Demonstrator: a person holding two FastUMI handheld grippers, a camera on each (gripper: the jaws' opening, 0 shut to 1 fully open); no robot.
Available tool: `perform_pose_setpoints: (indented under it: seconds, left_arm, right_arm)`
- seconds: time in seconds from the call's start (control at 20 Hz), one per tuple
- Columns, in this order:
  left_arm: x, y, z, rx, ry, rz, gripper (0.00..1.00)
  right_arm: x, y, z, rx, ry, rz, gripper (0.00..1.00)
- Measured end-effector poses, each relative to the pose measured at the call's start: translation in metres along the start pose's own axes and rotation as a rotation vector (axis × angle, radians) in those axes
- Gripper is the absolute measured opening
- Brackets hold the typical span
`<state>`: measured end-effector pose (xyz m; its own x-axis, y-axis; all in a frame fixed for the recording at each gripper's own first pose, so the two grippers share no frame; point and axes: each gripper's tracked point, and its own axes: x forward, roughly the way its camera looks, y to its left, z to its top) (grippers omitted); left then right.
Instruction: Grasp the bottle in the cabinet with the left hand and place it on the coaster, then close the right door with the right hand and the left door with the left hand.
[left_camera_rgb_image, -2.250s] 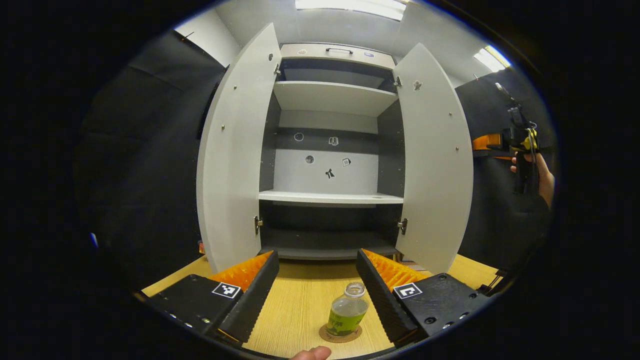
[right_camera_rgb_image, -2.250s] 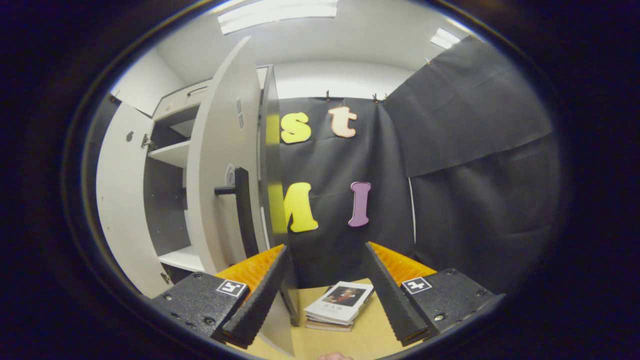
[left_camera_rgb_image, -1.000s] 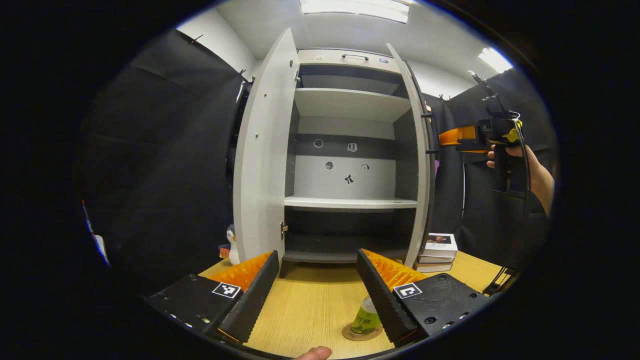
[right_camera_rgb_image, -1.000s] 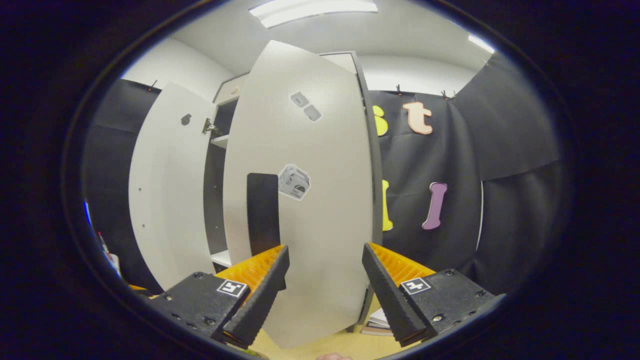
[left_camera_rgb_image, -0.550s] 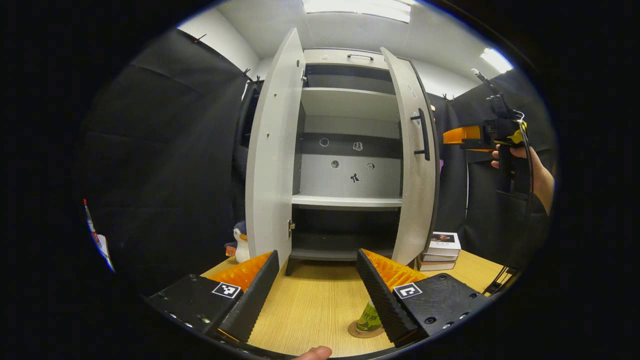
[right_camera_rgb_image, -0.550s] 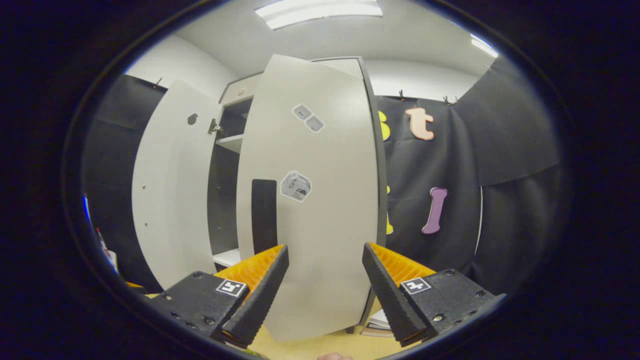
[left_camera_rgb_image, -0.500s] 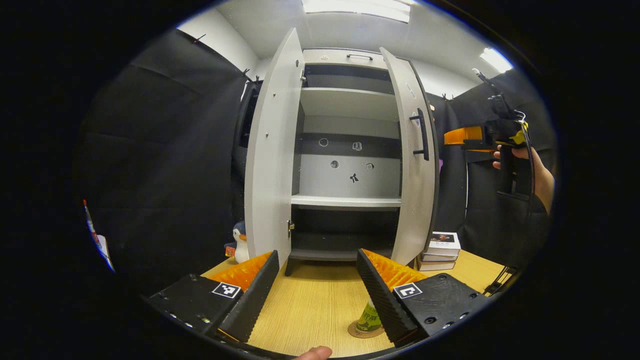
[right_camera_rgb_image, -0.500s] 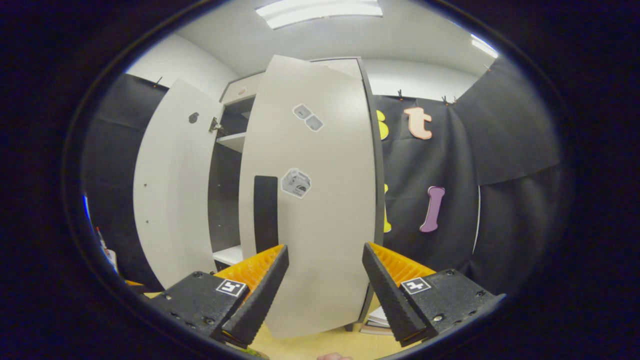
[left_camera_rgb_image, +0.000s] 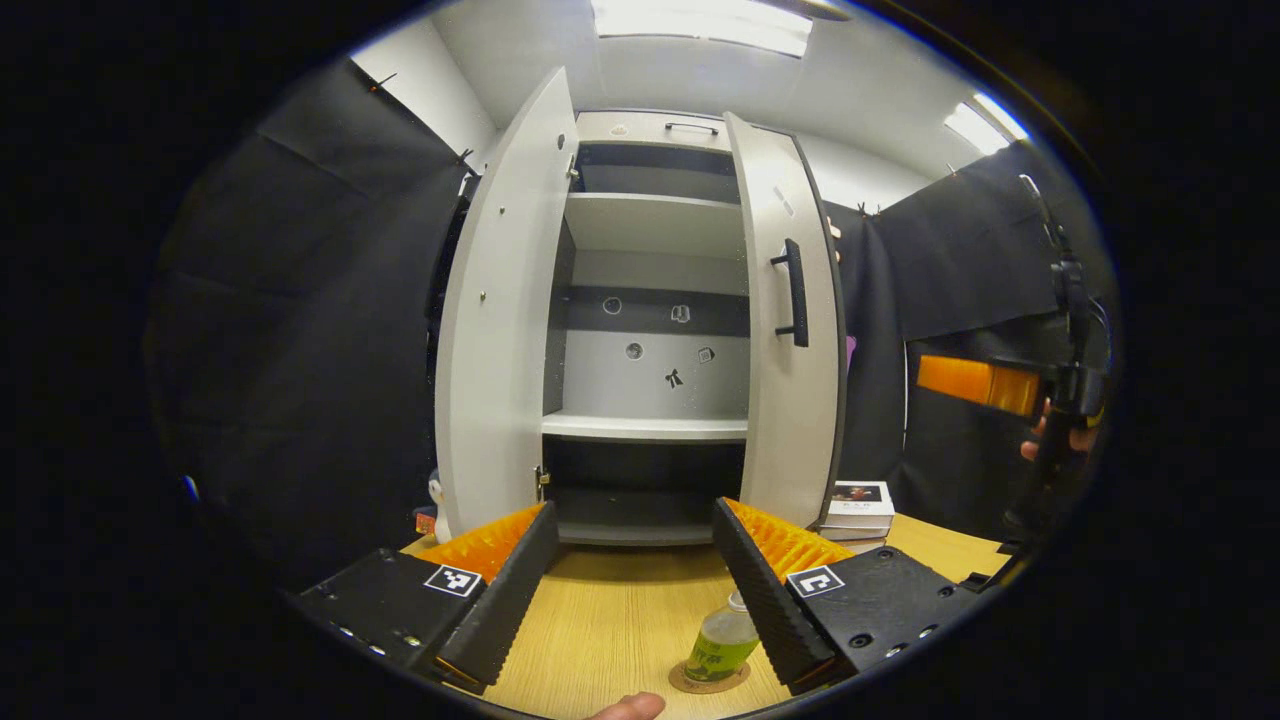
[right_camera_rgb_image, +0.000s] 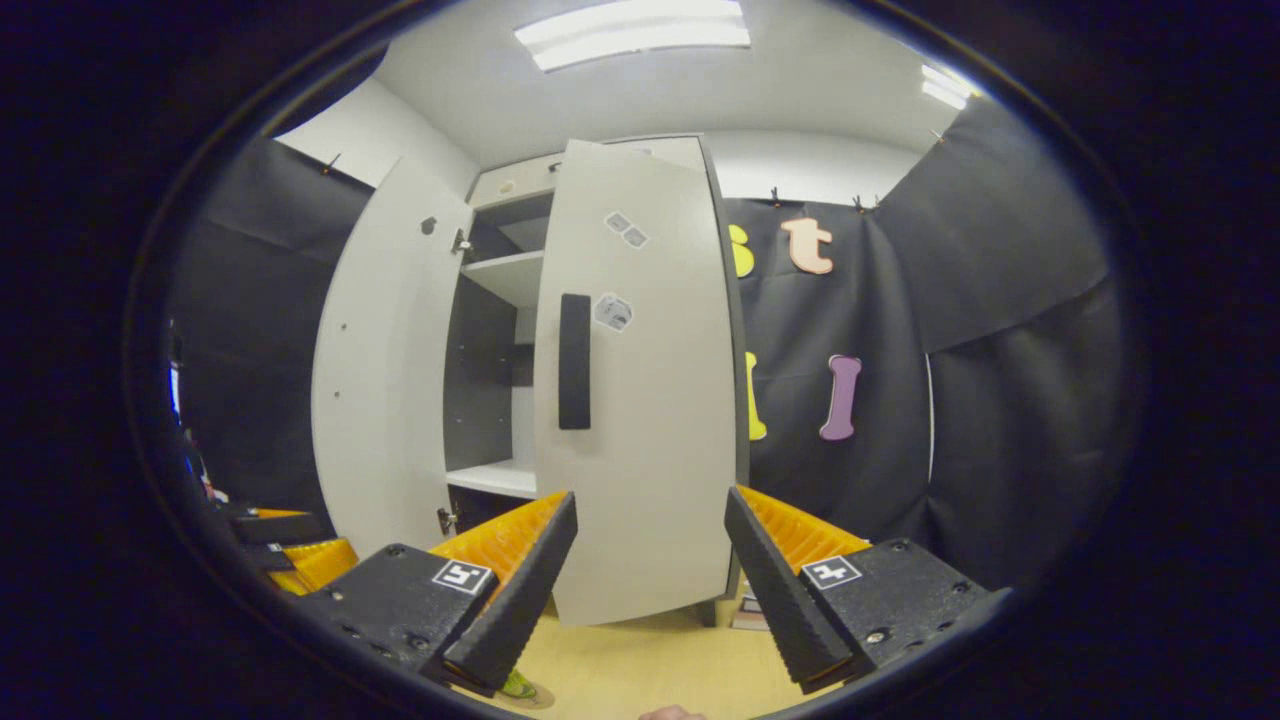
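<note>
Since a moment ago the right door (right_camera_rgb_image: 640, 400) has swung much nearer to shut, and the right gripper (right_camera_rgb_image: 650, 560) has drawn back from it, so that a clear gap now lies between its fingers and the panel. Its jaws stand wide apart and hold nothing. The left gripper (left_camera_rgb_image: 630, 570) hangs low over the table (left_camera_rgb_image: 610, 620), jaws likewise wide and empty.

The bottle (left_camera_rgb_image: 722, 645) stands upright on the coaster (left_camera_rgb_image: 708, 680), just beside the left gripper's right finger. That closeness is the risk: I judge that a careless swing toward the left door (left_camera_rgb_image: 495, 320) could clip the bottle and topple it. The right door is also not quite home; if left so, it may drift back, or the two doors may meet badly when the left one comes round.

Part of the bottle and coaster is hidden behind the finger. Whether the right door's edge touches the cabinet (left_camera_rgb_image: 650, 330) frame cannot be made out.
</note>
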<state>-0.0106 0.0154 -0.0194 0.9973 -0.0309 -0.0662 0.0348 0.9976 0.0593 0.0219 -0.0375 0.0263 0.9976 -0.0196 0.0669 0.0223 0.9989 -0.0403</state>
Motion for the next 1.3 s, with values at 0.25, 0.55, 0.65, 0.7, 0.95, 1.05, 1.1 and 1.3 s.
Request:
perform_pose_setpoints:
  seconds: [0.25, 0.55, 0.65, 0.7, 0.95, 1.05, 1.1, 1.3]
  left_arm:
    - [-0.002, 0.017, -0.013, -0.064, 0.025, 0.035, 0.90]
    - [-0.003, 0.116, 0.028, -0.065, -0.025, 0.250, 0.95]
    - [-0.002, 0.168, 0.062, -0.058, -0.085, 0.349, 0.95]
    - [0.001, 0.193, 0.082, -0.051, -0.129, 0.376, 0.95]
    - [0.040, 0.275, 0.122, -0.072, -0.187, 0.449, 0.95]
    - [0.059, 0.298, 0.131, -0.088, -0.191, 0.464, 0.95]
    - [0.068, 0.301, 0.133, -0.096, -0.184, 0.472, 0.95]
    - [0.092, 0.299, 0.139, -0.097, -0.176, 0.438, 0.95]
  right_arm:
    - [-0.035, -0.005, -0.072, 0.000, 0.079, -0.083, 0.98]
    - [-0.029, -0.016, -0.097, 0.074, 0.143, -0.119, 0.98]
    - [-0.025, -0.018, -0.093, 0.072, 0.140, -0.108, 0.98]
    - [-0.024, -0.021, -0.093, 0.070, 0.143, -0.109, 0.98]
    - [-0.019, -0.026, -0.087, 0.105, 0.135, -0.104, 0.98]
    - [-0.019, -0.030, -0.087, 0.104, 0.134, -0.113, 0.98]
    - [-0.019, -0.030, -0.088, 0.106, 0.135, -0.112, 0.98]
    - [-0.022, -0.040, -0.093, 0.108, 0.147, -0.130, 0.98]
